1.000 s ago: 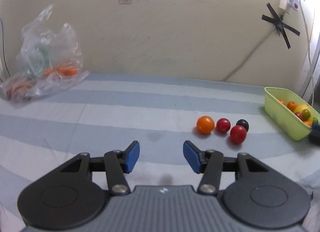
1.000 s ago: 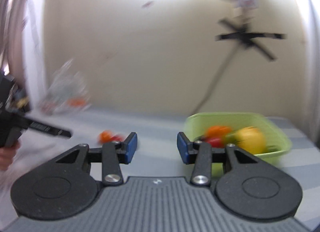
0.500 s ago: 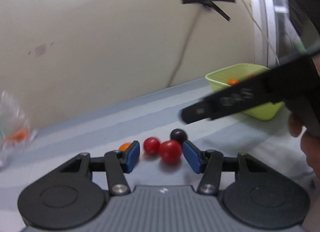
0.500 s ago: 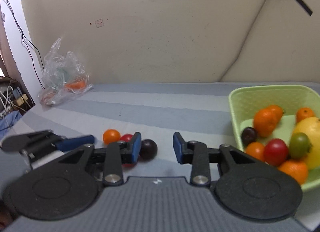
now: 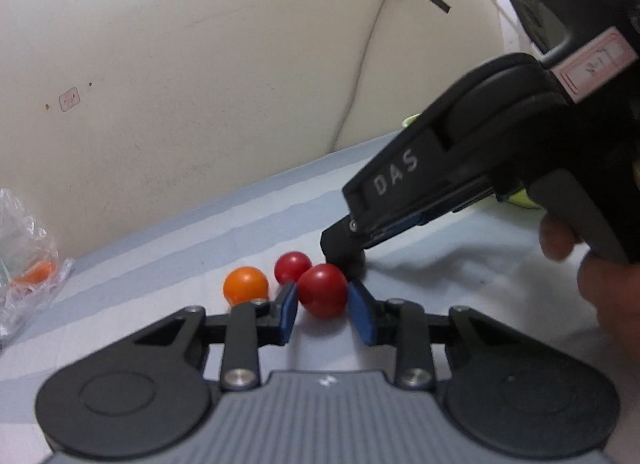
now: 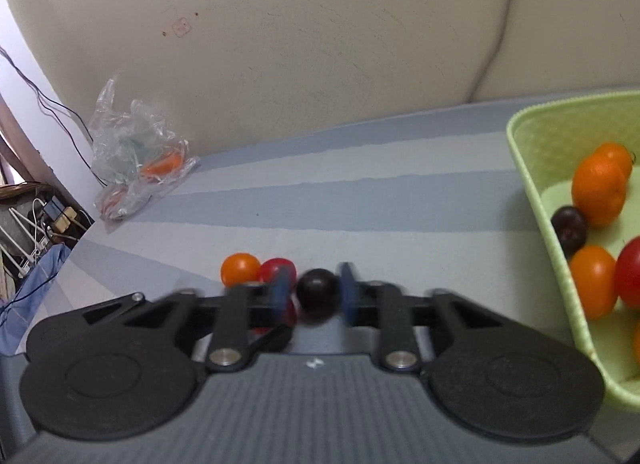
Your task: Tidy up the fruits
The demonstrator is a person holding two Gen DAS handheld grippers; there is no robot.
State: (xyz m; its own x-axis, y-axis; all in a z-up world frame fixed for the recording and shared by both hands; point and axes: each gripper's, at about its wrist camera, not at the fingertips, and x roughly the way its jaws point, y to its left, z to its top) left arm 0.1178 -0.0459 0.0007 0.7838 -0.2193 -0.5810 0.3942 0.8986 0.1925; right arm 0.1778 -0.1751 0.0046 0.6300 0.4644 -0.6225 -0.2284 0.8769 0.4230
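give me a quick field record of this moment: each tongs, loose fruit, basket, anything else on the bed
left tongs: around the front red tomato, gaps showing at both pads
right tongs: around the dark plum, blurred, grip unclear
loose fruit: orange tomato, rear red tomato
green basket: holds oranges, tomatoes, a dark plum
plastic bag: by the wall

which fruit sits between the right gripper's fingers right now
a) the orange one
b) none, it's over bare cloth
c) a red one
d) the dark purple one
d: in the right wrist view the dark purple fruit sits between the right gripper's blue pads, while the orange fruit lies off to its left on the striped cloth.
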